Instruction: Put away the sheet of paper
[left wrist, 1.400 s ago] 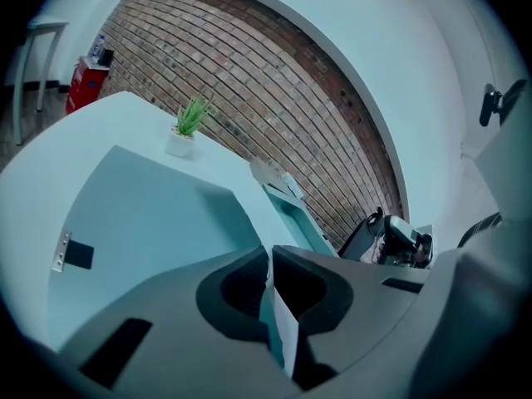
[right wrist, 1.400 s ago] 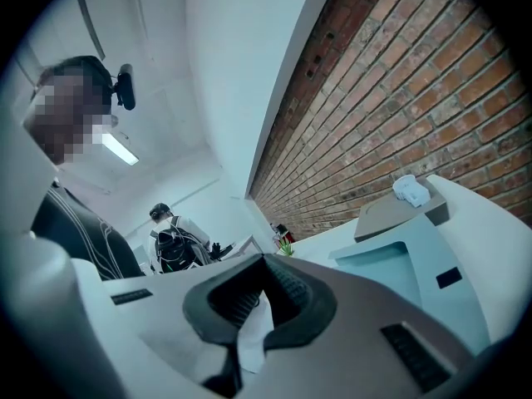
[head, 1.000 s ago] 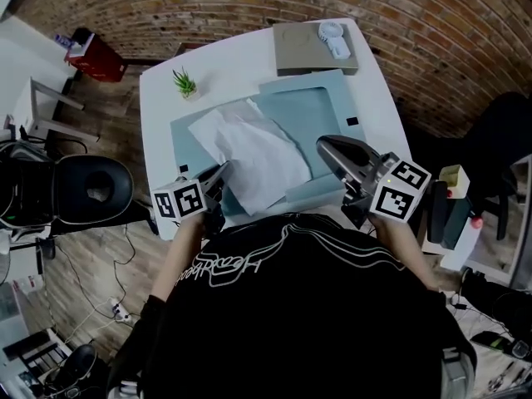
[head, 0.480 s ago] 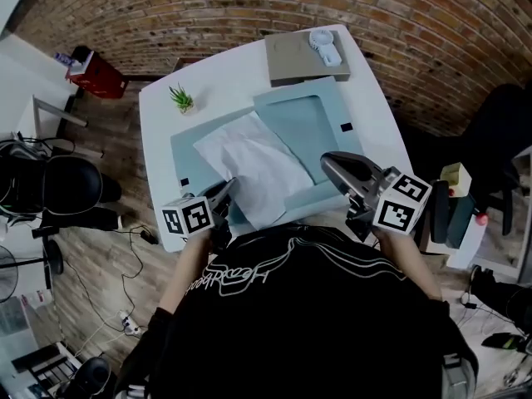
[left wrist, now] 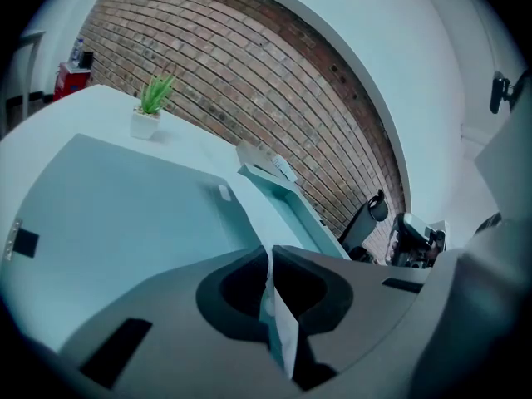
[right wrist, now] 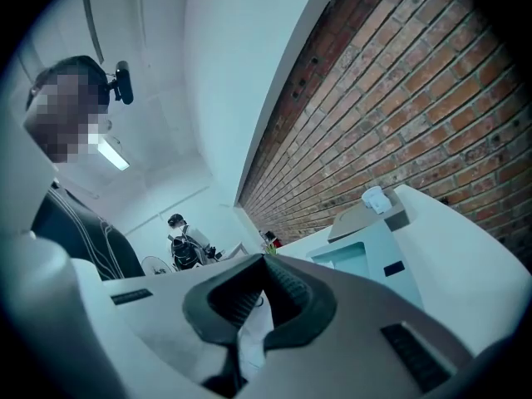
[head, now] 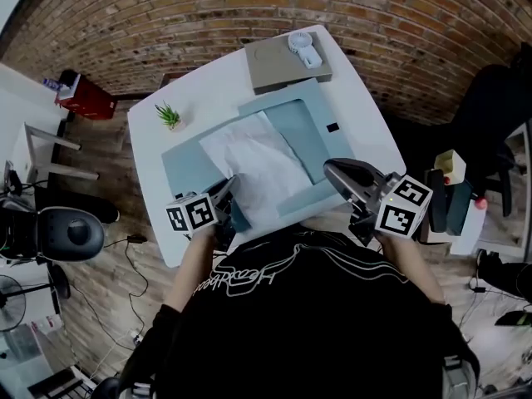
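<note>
Both the left tool (head: 227, 187) and right tool (head: 332, 169) pinch the white sheet (head: 259, 160).

The white table (head: 366, 123) is bare along its left and right edges — room to pass there. The blue folder (head: 303, 127) and sheet of paper (head: 258, 165) fill the middle; a potted plant (head: 169, 115) stands at the far left and a grey box (head: 278, 61) on the far edge, before the brick wall (head: 208, 15).
</note>
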`<state>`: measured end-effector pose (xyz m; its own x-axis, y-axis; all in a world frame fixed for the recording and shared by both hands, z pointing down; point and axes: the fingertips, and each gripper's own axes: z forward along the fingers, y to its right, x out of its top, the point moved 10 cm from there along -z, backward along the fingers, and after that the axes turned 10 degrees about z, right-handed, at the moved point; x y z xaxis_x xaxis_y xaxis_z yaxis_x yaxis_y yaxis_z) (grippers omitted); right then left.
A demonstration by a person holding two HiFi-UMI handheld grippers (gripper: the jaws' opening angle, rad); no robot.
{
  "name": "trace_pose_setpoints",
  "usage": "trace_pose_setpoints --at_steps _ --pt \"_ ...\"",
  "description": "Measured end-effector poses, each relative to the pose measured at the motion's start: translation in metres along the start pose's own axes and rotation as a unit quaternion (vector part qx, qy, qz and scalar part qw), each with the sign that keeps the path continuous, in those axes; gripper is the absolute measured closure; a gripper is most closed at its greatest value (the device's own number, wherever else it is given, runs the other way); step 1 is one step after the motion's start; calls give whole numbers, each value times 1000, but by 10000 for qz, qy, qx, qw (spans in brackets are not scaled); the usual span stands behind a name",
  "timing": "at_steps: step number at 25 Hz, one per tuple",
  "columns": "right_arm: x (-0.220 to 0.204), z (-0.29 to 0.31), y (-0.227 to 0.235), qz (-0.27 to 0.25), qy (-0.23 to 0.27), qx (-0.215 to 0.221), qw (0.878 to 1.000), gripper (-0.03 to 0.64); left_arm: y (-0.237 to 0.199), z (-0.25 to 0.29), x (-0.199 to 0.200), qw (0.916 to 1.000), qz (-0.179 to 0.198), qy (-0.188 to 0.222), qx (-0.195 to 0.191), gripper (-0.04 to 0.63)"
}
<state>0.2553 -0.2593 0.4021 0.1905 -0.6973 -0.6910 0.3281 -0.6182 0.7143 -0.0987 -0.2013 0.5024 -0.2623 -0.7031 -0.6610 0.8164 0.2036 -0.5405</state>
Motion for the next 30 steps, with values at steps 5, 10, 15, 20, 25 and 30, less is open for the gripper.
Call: trace_pose_setpoints --at_steps 5,10,15,20,25,30 --pt "-2 -6 3 40 92 -164 9998 614 -4 22 3 9997 -184 -49 -159 555" --pt "-4 -9 4 44 127 -275 9995 614 -3 42 10 9995 -97 -152 -269 555" --pt "-2 -10 3 44 143 -338 9993 614 2 61 12 9989 -203 -185 -384 555" --pt "-3 -10 3 84 143 -376 9992 614 12 81 12 9981 -227 -263 -507 555" --pt "-3 -15 1 48 212 -379 9990 614 22 101 16 9986 -14 -300 -441 555" --pt "-2 -18 -7 5 290 -337 9990 614 32 115 19 9983 241 -411 -336 555"
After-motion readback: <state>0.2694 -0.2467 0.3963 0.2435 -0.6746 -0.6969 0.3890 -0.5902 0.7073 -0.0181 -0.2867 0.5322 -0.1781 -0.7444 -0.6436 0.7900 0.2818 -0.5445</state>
